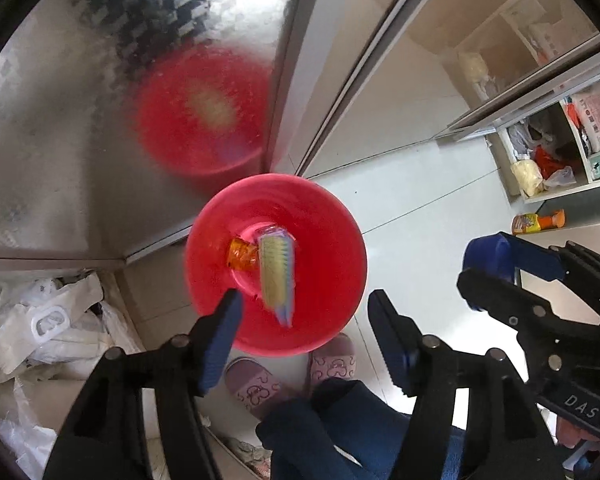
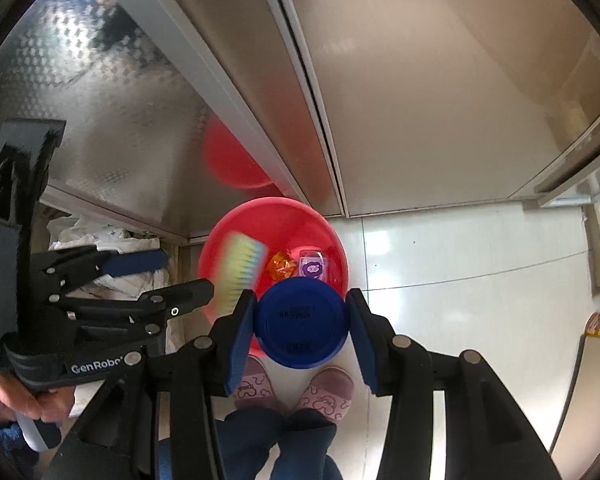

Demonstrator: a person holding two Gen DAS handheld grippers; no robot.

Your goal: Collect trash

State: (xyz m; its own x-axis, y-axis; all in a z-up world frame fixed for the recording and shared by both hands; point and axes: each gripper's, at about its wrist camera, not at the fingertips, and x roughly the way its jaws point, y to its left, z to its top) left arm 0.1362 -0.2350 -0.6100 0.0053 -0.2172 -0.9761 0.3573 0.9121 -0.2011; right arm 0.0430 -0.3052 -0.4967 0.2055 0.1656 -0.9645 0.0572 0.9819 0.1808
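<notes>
A red bin (image 1: 328, 240) (image 2: 332, 248) stands on the tiled floor below both grippers. Inside its mouth I see a blurred yellow-bristled brush (image 1: 276, 276) (image 2: 240, 272), an orange wrapper (image 1: 242, 256) (image 2: 282, 268) and a purple packet (image 2: 312, 266). My left gripper (image 1: 305, 300) (image 2: 184, 274) hangs open above the bin's near rim with nothing between its fingers. My right gripper (image 2: 301, 300) (image 1: 496, 272) is shut on a round blue cup (image 2: 300, 320) (image 1: 486, 254), held bottom-up towards the camera over the bin's near edge.
A stainless cabinet (image 1: 60, 120) and sliding doors (image 2: 420, 100) rise just behind the bin. White plastic bags (image 1: 40, 328) lie to the left. A person's pink slippers (image 1: 252, 384) stand right before the bin. An orange bottle (image 1: 538, 222) and cluttered shelves (image 1: 560, 152) are to the right.
</notes>
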